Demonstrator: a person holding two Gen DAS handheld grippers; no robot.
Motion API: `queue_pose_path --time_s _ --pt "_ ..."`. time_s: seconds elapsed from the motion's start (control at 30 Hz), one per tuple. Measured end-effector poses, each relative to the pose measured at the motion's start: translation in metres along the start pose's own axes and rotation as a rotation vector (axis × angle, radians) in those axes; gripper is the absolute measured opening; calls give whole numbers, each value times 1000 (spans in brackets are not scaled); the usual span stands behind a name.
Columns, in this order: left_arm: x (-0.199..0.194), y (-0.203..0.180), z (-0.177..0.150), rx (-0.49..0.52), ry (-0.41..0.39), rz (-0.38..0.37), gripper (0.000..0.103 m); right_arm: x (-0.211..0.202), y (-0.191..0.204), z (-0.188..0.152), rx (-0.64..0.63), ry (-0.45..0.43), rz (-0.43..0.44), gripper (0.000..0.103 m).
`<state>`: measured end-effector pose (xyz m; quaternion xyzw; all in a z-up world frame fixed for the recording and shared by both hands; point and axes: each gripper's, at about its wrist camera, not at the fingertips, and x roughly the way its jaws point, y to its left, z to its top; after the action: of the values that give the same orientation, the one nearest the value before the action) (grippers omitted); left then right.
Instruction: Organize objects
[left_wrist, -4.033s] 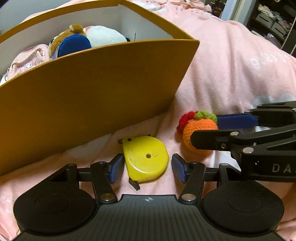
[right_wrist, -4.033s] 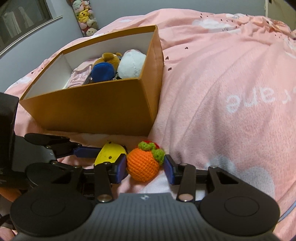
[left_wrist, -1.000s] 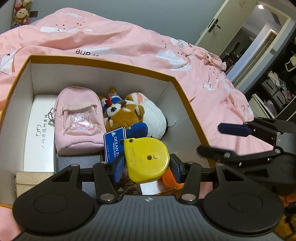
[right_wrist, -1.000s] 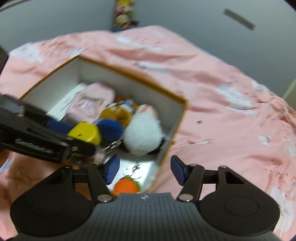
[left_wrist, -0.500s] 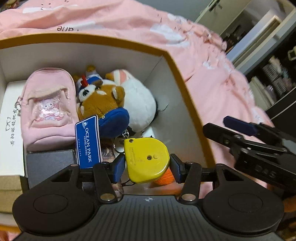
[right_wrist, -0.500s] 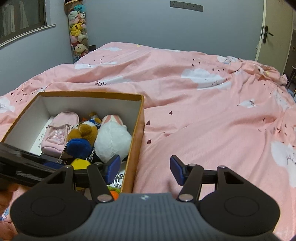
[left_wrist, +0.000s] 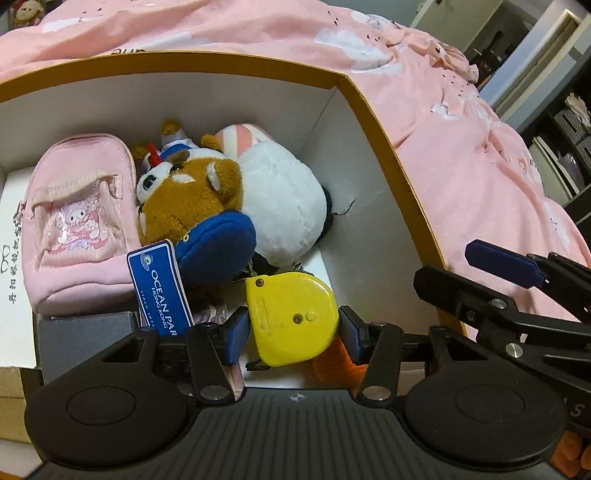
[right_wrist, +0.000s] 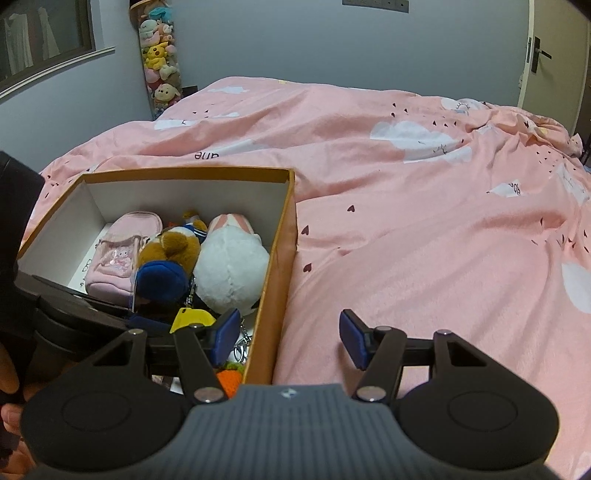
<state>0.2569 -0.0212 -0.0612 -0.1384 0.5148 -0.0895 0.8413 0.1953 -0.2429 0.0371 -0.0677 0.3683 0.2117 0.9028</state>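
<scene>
A yellow tape measure (left_wrist: 291, 317) is clamped between the blue pads of the left gripper (left_wrist: 291, 328) and is held inside the near right corner of an orange cardboard box (left_wrist: 391, 155) with white inner walls. Just behind it an orange crocheted fruit (left_wrist: 332, 363) is partly seen low in the box – most of it is hidden by the tape measure and the gripper.

Farther in, a brown plush toy (left_wrist: 188, 192) with a blue part and a blue "OCEAN PARK HONG KONG" tag (left_wrist: 160, 290) is packed against a white plush toy (left_wrist: 280, 206) on its right. A pink pouch (left_wrist: 77, 218) is laid to the left of the brown plush, and a white flat box (left_wrist: 13, 258) is seen at the far left edge.

The right gripper (right_wrist: 290, 338) is held with its jaws apart and nothing between them – its left finger is over the box's right wall, its right finger over the pink duvet (right_wrist: 424, 221) on which the box is set. Stuffed toys (right_wrist: 160, 55) are stacked in the far corner of the room.
</scene>
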Motion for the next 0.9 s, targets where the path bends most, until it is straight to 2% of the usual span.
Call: queue_pose_path --time_s 0.17,0.33,0.43,0.73,0.83,0.9 --pt "-4 2 -1 -6 -30 12 59 -3 5 1 -10 2 -10 62" --pt "-14 3 -5 0 -62 16 66 -10 10 0 -19 -4 -18 63" --pt "-29 4 -9 -1 -113 12 68 -18 14 0 -15 -16 -26 63" --pt "-101 2 -29 18 -409 119 76 -53 31 3 11 -130 3 85" --pt "-126 2 -35 14 -509 183 83 -68 40 7 14 -181 24 87" --pt "-144 1 -39 24 -594 223 89 -78 45 9 37 -221 46 92"
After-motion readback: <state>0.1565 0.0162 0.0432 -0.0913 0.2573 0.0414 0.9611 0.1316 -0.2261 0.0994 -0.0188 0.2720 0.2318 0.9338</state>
